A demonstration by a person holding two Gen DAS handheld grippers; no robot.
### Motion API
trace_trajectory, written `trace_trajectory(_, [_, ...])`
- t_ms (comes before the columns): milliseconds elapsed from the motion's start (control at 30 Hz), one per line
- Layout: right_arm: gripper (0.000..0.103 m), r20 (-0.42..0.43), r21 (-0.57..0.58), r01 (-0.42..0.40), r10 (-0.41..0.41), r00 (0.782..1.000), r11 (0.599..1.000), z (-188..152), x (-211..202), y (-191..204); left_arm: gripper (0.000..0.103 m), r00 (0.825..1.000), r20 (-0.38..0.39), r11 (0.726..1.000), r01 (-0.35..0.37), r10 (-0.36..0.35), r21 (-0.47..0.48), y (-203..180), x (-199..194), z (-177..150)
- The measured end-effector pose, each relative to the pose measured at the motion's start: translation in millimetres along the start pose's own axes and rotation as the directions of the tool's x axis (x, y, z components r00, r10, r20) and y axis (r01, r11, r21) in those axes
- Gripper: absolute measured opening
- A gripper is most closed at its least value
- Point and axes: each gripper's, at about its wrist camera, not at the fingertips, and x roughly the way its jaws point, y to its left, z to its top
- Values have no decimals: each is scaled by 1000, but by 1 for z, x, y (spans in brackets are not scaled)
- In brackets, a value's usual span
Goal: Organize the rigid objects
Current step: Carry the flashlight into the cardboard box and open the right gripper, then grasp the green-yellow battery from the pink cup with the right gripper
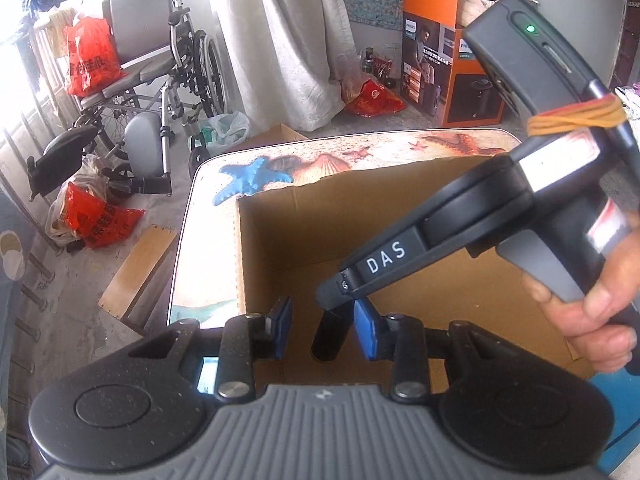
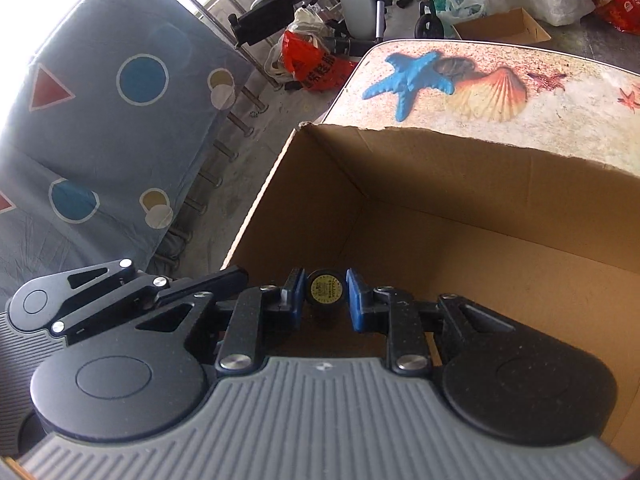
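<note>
An open cardboard box (image 1: 256, 240) stands on a table with a seashell print (image 1: 320, 160); it also shows in the right wrist view (image 2: 480, 184). A black cylinder (image 1: 330, 334) with a yellow end label (image 2: 325, 290) sits inside the box. My right gripper (image 2: 323, 300) has its blue pads close on either side of the cylinder, with small gaps showing. In the left wrist view the right gripper (image 1: 340, 300) reaches down into the box from the right. My left gripper (image 1: 322, 330) is open over the box, around the cylinder without touching it.
A wheelchair (image 1: 160, 64), red plastic bags (image 1: 92, 56) and an orange appliance carton (image 1: 444, 60) stand on the floor behind the table. A blue patterned cloth (image 2: 100, 120) hangs on a railing at the left. A smaller cardboard box (image 2: 500, 26) lies on the floor.
</note>
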Motion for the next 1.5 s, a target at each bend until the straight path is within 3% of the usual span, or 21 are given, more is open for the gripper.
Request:
trace_trajectory(167, [24,-30,4,27,-27,999,1000,22,39,-8,41,1000,-11,1000,-1,1,-22,7,8,0])
trace_trajectory(300, [54,17,24,33,-33,999,999,36,49,-14,41,1000,-6,999,7,-7,-32,5,5,-1])
trace_trajectory(433, [55,77,46,14,-18,997,999,35,31,-20,42,999,25,999,21,-20,-29,0,-8,-5])
trace_trajectory(567, [55,158,67,7,-18,987,998,17,-14,-22,44,997,71,999,44,-41,-31,-5,-33,-11])
trace_trajectory(700, [55,256,58,13,-28,966,998,-23,-76,-16,47,986,150,997,74,-71,-15,-13,-71,-24])
trace_trajectory(833, [55,362,49,13,-30,932,999,-85,-138,-9,48,970,207,992,129,-128,6,-23,-106,-49])
trace_trajectory(1000, [55,443,64,-32,0,896,997,-171,-180,-9,48,956,213,979,198,-204,46,-44,-125,-90])
trace_trajectory(1133, [53,472,118,-63,0,882,991,-241,-170,-13,48,954,174,969,233,-244,81,-66,-115,-128])
trace_trajectory(1300, [47,450,233,-98,-18,893,968,-300,-125,-24,44,969,61,964,230,-239,132,-94,-78,-165])
trace_trajectory(1433, [37,423,334,-94,-60,904,938,-325,-87,-33,33,979,-11,964,201,-202,174,-108,-47,-178])
trace_trajectory(1500, [37,414,359,-82,-80,907,930,-324,-76,-34,28,980,-18,965,199,-198,174,-108,-39,-179])
